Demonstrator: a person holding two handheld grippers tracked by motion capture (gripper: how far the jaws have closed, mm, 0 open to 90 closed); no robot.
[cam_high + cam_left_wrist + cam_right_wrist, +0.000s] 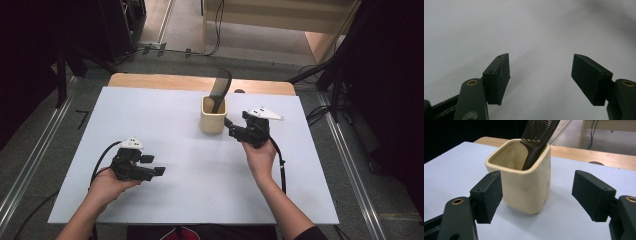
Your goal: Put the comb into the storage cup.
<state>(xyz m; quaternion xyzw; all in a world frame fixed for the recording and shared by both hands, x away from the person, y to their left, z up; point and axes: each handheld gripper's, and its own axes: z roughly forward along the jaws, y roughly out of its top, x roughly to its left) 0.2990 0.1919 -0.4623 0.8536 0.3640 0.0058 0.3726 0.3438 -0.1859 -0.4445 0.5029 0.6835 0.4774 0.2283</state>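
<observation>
A cream square cup (213,120) stands upright on the white table top (200,185), right of centre at the back. A dark comb (220,87) leans inside it, teeth end up. My right gripper (231,128) is just to the right of the cup and points at it with its jaws open. In the right gripper view the cup (526,185) and comb (536,140) sit a little ahead of the right gripper (536,192), nothing touching its pads. My left gripper (154,165) hovers at the front left; the left gripper (540,75) is open over bare white surface.
A strip of wooden table edge (200,82) shows behind the white sheet. Beyond it lie floor cables (165,49) and a pale wooden unit (280,15). Metal rails (345,165) run along the floor on both sides of the table.
</observation>
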